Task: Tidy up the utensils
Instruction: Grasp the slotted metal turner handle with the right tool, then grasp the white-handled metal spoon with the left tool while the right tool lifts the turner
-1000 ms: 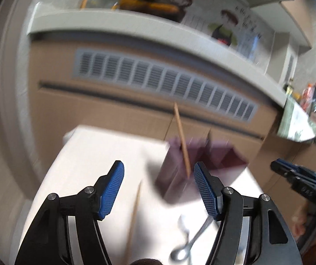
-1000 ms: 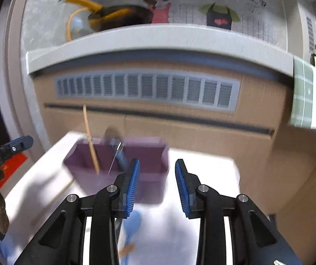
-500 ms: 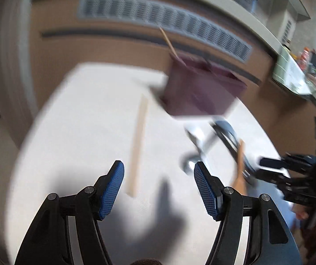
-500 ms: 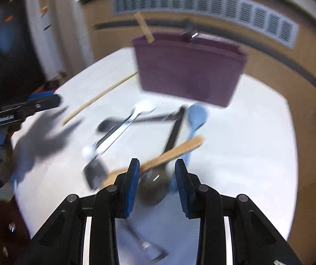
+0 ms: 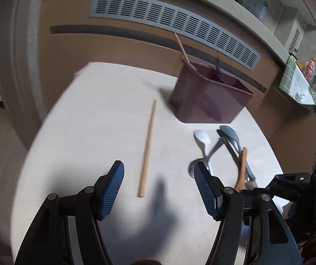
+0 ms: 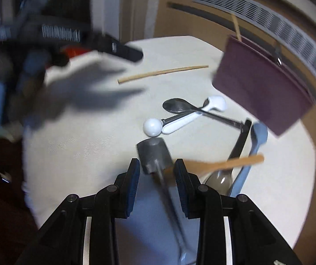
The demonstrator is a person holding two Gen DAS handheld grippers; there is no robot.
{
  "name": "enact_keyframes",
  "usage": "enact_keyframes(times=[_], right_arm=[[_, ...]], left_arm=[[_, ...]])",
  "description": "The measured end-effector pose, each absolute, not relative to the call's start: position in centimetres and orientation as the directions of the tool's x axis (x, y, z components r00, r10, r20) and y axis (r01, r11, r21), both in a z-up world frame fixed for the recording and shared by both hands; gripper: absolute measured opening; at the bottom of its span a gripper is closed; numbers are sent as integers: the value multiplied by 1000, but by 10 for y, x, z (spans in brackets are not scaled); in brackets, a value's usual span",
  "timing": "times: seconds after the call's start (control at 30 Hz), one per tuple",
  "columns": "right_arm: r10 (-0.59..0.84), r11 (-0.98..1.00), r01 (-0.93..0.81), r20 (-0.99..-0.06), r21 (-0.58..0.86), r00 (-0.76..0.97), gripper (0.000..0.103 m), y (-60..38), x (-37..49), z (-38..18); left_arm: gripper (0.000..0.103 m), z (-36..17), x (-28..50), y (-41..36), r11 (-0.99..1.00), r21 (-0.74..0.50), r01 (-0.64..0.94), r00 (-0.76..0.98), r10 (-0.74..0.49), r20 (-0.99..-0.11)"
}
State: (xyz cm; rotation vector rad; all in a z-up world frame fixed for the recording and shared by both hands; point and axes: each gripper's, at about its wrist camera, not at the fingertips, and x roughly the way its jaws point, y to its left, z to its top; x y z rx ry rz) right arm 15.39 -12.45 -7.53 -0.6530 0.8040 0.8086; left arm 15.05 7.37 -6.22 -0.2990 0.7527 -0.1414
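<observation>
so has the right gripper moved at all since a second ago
Yes. The right gripper has dropped toward the table: the purple caddy, earlier just ahead of its fingers, now sits far up and right, and the jaws straddle a dark spatula.

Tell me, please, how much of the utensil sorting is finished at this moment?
Only a little looks done: one chopstick and a dark utensil already stand in the purple holder. Nothing is gripped; the left gripper and the right gripper both have open jaws, the right just above a dark spatula. Left on the table: the second chopstick, white spoon, metal spoon, blue spoon, wooden spoon.
</observation>
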Motion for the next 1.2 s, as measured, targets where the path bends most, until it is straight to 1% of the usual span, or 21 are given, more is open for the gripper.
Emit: enact_keyframes(times=[0.2,0.27,0.4,0.47,0.57,0.7,0.73,0.77,0.87,1.03,1.13,1.2], right_arm=[[349,434,-861,-832,-264,431,31,-109,160,-82],[365,448,-866,-838,-223,405,31,-108,167,-81],[412,501,-860,-848,-95,333,31,-119,187,-82],[405,564,-821,-838,-84,365,29,-129,194,-82],[381,653,-752,-819,-90,429,28,-146,199,-77],[357,787,-617,-790,-34,498,28,-182,206,-65],[348,817,-576,-781,-17,518,28,-191,207,-61],[337,847,-532,-770,-4,542,28,-202,207,-57],[309,897,-442,-746,21,590,28,-223,208,-50],[263,942,-333,-725,49,636,28,-249,192,-47],[239,952,-304,-725,43,646,28,-251,189,-56],[245,953,-298,-726,59,643,28,-254,186,-59]], left_arm=[[66,-63,149,84,946,-324,2,730,-223,-646],[66,-63,149,83,944,-329,6,733,-227,-641],[66,-62,147,79,945,-326,20,741,-233,-630],[66,-63,148,75,946,-323,33,737,-242,-631],[66,-67,149,60,946,-318,67,725,-265,-636],[66,-72,150,26,940,-306,152,676,-325,-662],[62,-73,150,14,940,-291,176,661,-332,-672],[54,-74,149,5,943,-274,189,654,-329,-681],[43,-76,150,-21,954,-214,210,645,-299,-703],[38,-80,155,-37,966,-173,192,650,-257,-715],[31,-86,161,-37,974,-157,161,636,-224,-739],[27,-89,163,-36,973,-166,157,619,-228,-751]])
